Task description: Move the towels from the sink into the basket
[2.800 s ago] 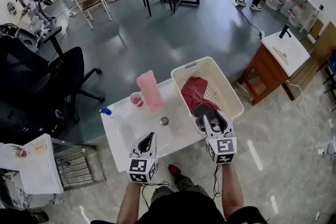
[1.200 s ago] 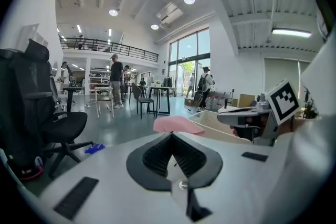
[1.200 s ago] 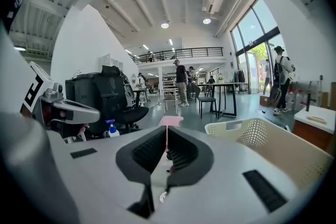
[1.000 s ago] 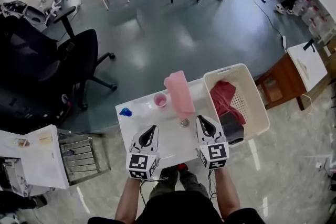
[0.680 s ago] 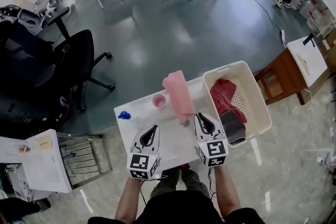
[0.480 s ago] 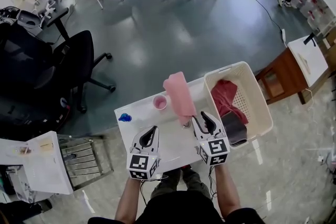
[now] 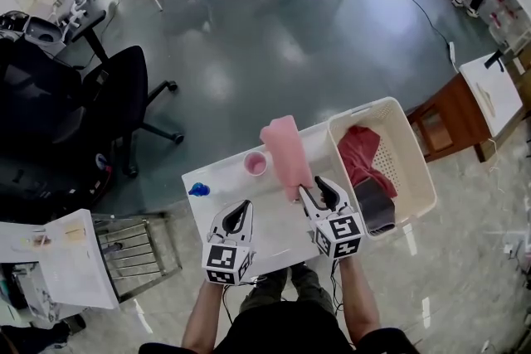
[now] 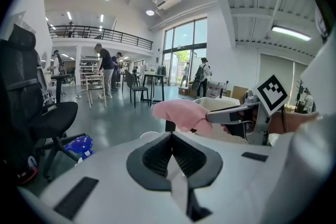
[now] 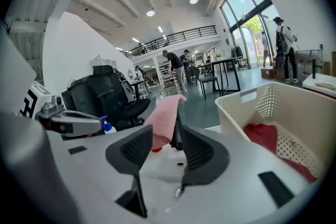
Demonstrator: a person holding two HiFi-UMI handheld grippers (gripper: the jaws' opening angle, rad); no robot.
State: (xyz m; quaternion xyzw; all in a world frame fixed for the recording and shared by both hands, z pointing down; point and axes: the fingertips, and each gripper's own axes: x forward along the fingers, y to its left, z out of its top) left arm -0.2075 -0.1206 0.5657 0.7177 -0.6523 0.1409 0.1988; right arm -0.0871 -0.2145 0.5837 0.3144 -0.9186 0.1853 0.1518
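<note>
A pink towel (image 7: 284,155) hangs over the black faucet (image 9: 177,132) at the back of the white sink (image 7: 272,226). My right gripper (image 7: 320,191) is over the basin just below the towel's lower end. Its jaws are opening, and the pink towel (image 9: 165,115) hangs just ahead of the gap, untouched by either pad. My left gripper (image 7: 241,208) is shut and empty over the sink's front left. The cream basket (image 7: 413,170) to the right holds a red towel (image 7: 362,157) and a dark grey towel (image 7: 376,213).
A pink cup (image 7: 255,164) and a blue bottle (image 7: 197,189) stand on the sink's back left. A black office chair (image 7: 70,124) is at the far left, a white shelf unit (image 7: 62,261) at the near left, and a wooden cabinet (image 7: 465,108) to the right of the basket.
My right gripper left the basket, moved left over the sink to the pink towel's lower end, and its jaws went from shut to open. The left gripper stayed put.
</note>
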